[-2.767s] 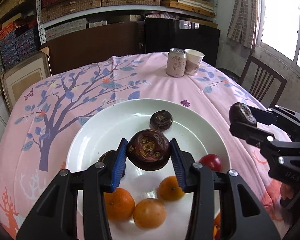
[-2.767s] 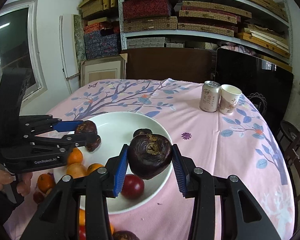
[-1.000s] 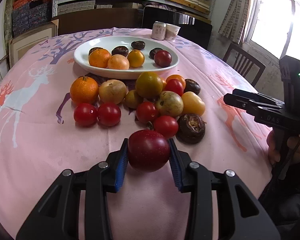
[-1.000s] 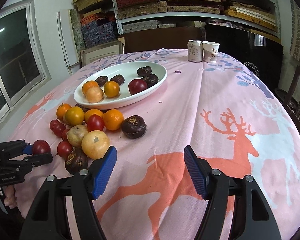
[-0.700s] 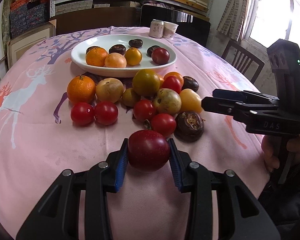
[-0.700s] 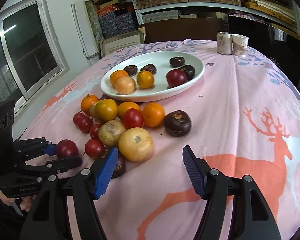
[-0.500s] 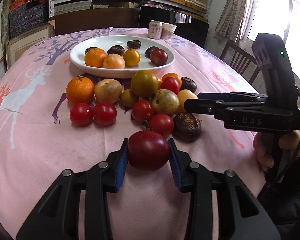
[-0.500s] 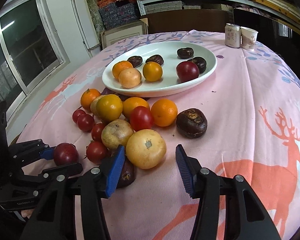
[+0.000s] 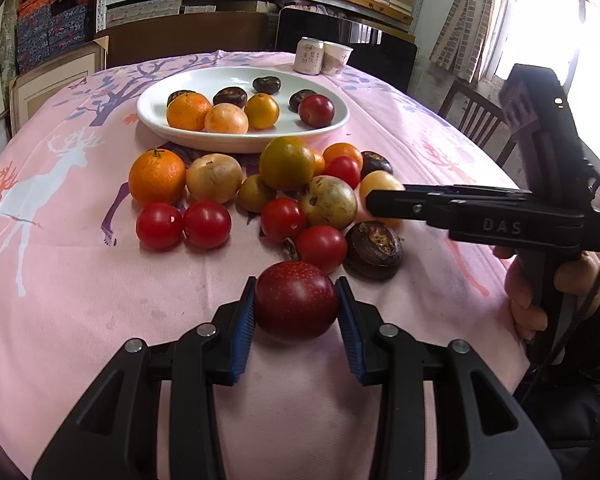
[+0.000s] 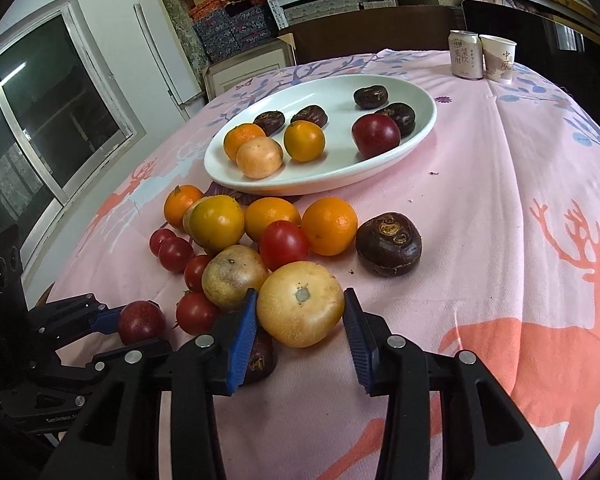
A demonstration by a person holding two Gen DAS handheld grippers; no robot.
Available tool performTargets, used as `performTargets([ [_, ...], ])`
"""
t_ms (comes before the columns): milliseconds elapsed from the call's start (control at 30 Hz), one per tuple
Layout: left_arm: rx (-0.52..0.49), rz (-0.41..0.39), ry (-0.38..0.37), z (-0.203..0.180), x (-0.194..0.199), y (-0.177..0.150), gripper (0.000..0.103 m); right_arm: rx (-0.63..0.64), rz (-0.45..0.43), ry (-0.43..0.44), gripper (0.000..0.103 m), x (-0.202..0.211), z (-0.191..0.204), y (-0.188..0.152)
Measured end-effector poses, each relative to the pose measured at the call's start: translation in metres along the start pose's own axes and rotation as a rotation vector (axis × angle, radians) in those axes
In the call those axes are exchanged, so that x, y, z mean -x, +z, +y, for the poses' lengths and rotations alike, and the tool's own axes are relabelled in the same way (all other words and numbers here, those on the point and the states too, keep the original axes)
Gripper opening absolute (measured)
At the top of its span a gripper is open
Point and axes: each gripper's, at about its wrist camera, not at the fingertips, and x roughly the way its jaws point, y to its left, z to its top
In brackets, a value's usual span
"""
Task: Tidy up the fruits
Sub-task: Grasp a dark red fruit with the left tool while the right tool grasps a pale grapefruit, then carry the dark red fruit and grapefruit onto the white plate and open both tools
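Pale-yellow round fruit [image 10: 300,310] | grey stem scar on top | skin smooth, faintly speckled

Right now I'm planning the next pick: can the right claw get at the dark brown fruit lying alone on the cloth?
Probably not yet: the right claw is closing around a yellow fruit; the dark brown fruit lies unobstructed beyond.

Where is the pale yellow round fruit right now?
In the right wrist view, the pale yellow fruit sits low centre between the closing jaws of the right gripper, at the near edge of the loose pile.
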Motion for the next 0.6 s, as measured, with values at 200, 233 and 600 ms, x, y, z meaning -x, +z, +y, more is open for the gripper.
performTargets([
  [200, -0.026, 0.035, 0.029, -0.005, -0.007, 0.0, 0.042, 0.007, -0.023, -0.014, 0.043, 0.01, -0.004, -0.007],
  [233, -0.04, 0.037, 0.045, -0.007, -0.008, 0.0, 0.043, 0.003, -0.025, -0.017, 0.043, 0.011, -0.006, -0.007],
  [600, -0.06, 0.031, 0.071, -0.012, -0.009, 0.0, 0.041, -0.02, -0.042, -0.027, 0.043, 0.02, -0.018, -0.013],
])
